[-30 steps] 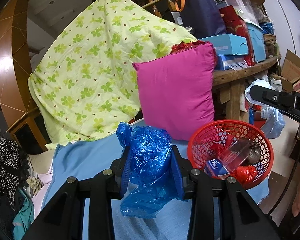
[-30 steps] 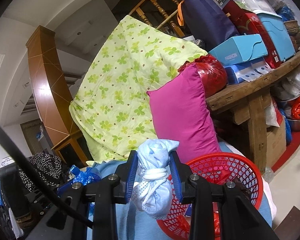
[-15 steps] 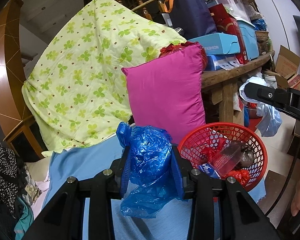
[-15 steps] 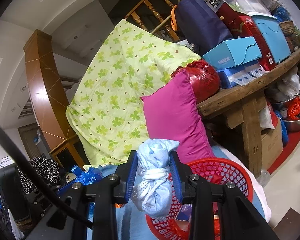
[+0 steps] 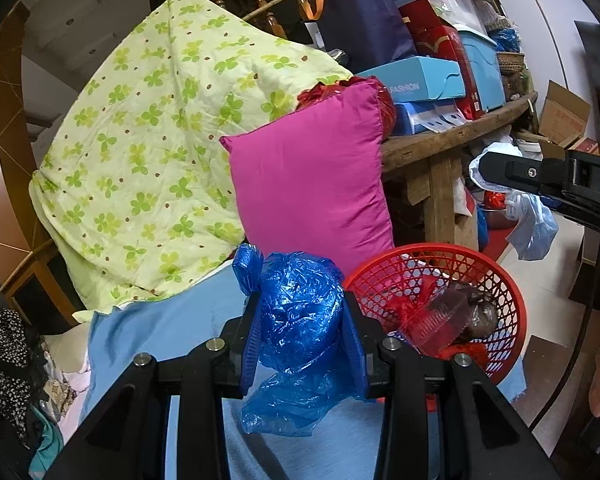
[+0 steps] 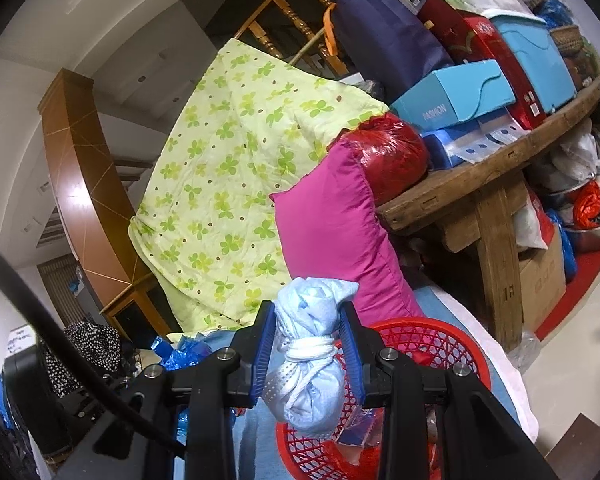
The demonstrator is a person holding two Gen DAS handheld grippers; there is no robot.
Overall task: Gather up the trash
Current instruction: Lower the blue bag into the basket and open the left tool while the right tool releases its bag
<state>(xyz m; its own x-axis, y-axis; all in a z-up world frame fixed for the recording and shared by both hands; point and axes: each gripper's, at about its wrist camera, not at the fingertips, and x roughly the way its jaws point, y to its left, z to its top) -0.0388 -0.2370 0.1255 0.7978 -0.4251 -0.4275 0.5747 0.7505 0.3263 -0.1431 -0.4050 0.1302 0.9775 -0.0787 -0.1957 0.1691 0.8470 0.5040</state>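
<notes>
Two bundles of trash are in hand at once, w/ one bin waiting. Biggest thing around is the green clover quilt (image 5: 156,160) draped at the back, then the magenta pillow (image 5: 312,184) leaning vs. the wooden table (image 5: 440,148), all sitting behind a light-blue sheet (image 5: 160,320). On that sheet, just right of the pillow's foot, stands the red basket (image 5: 512,304), already holding a clear plastic container (image 5: 436,320) and some red wrapping. Left gripper (image 5: 302,322) has its jaws clamped on a crumpled blue plastic bag (image 5: 300,308), w/ loose film hanging below the pads; it sits just left of the basket rim, not over it yet. Right gripper (image 6: 309,354) is closed tight on a knotted pale-blue cloth bundle (image 6: 310,360), which hangs above the basket's (image 6: 440,344) near side. Step in hand, judging by this, is the drop-off. To do it well: carry each bundle fully past the rim before letting go, right one first since it's closer; the left needs to travel right & clear the rim so the dangling film doesn't snag the mesh or drape outside. Release low-ish, since light plastic drifts. Keep the 2 grippers from crowding each other over the small opening, and avoid nudging the basket, as it sits near the sheet's edge.
</notes>
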